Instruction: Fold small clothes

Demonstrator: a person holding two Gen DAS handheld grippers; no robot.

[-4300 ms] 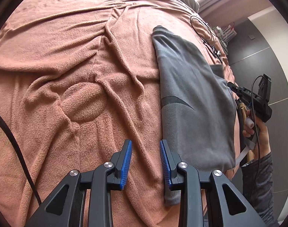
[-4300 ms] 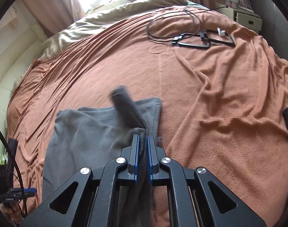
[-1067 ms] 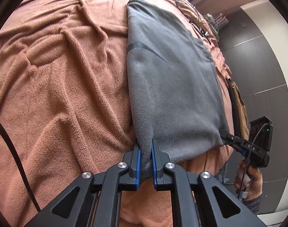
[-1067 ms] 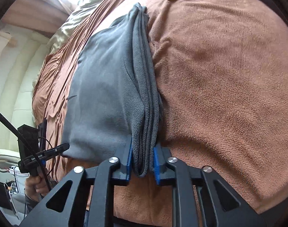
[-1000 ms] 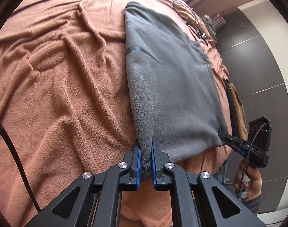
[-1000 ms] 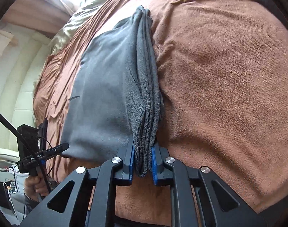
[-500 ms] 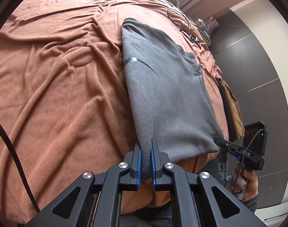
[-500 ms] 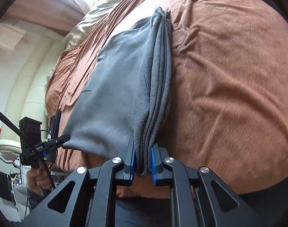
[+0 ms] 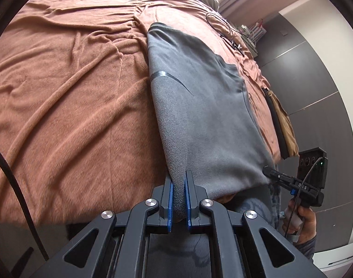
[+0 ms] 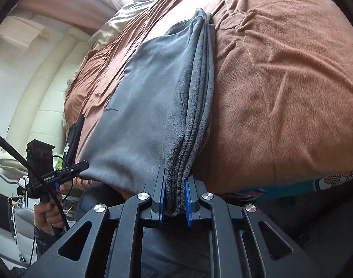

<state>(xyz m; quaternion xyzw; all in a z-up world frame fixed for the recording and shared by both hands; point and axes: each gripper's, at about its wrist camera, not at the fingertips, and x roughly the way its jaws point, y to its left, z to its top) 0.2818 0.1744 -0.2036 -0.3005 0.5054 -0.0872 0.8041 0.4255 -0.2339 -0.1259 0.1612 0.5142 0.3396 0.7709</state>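
Note:
A grey fleece garment [image 9: 199, 106] lies folded lengthwise on the rust-brown blanket [image 9: 72, 92], its near end pulled to the bed's front edge. My left gripper [image 9: 178, 180] is shut on the garment's near left corner. My right gripper [image 10: 174, 180] is shut on the near right corner, where the stacked folded layers [image 10: 197, 97] bunch between its blue pads. Each view shows the other gripper at the opposite corner: the right gripper [image 9: 269, 172] in the left wrist view, the left gripper [image 10: 82, 165] in the right wrist view.
Black cables [image 9: 225, 30] lie on the blanket at the far end. An olive duvet [image 10: 121, 25] sits beyond the garment. A tan and black item [image 9: 283, 125] hangs at the bed's right edge. A dark wall panel [image 9: 315, 81] stands to the right.
Both grippers have drawn back toward the bed's front edge, dragging the garment with them. Its near end now hangs at the edge. Both grips are unchanged.

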